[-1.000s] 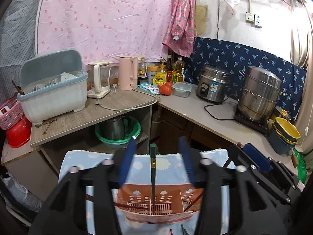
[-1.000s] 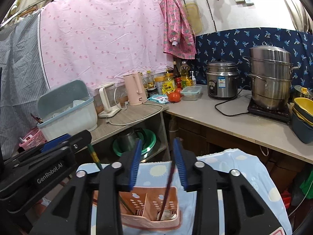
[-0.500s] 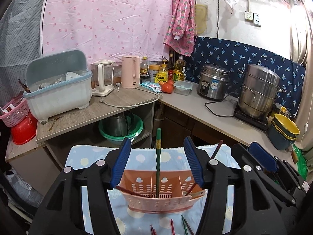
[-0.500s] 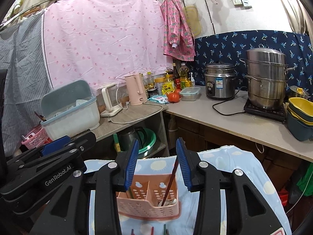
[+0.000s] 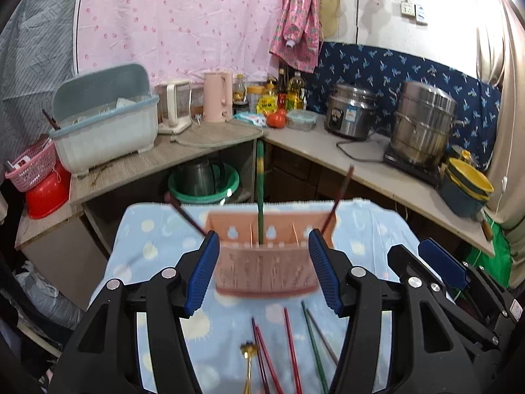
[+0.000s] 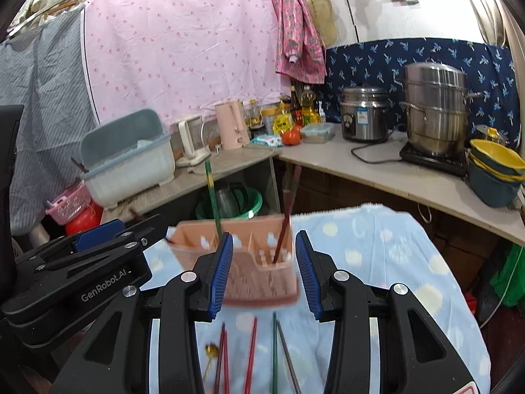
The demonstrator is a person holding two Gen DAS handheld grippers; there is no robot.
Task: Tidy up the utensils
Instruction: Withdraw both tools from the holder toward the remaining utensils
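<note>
**Backing both grippers off the utensil caddy: sticks delivered, more to collect**

Item 1, left gripper (image 5: 264, 271). Jaws apart, nothing between the pads. A second ago a green chopstick stood between its fingers over the basket; the gripper has since drawn back and lower, and the whole basket front now shows between the open jaws, not touched.

Item 2, right gripper (image 6: 262, 272). Jaws apart, empty, a narrower gap than the left. It has likewise pulled back from the basket, where a dark red chopstick stood between its fingers a second ago.

Item 3, pink utensil basket (image 5: 265, 269). Stands on the blue spotted cloth (image 5: 147, 249), divided into compartments. Blurred in both views.

Item 4, green chopstick (image 5: 260, 193). Upright in a middle compartment, free of both grippers.

Item 5, dark red chopstick (image 6: 287, 216). Leaning in the right end compartment. A further dark chopstick (image 5: 185, 211) slants out of the left end.

Item 6, loose chopsticks (image 5: 290, 351). Red, green and dark sticks lying on the cloth just in front of the basket, near the grippers, unsorted.

Item 7, small gold spoon (image 5: 248, 353). Lies on the cloth left of the loose sticks.

Assessment: the two sticks appear placed and released, so one round of sorting reads as done. The task is partway along; the loose pieces on the cloth are the likely next pickups, each thin and flat-lying, so a low, narrow pinch would be called for.
</note>
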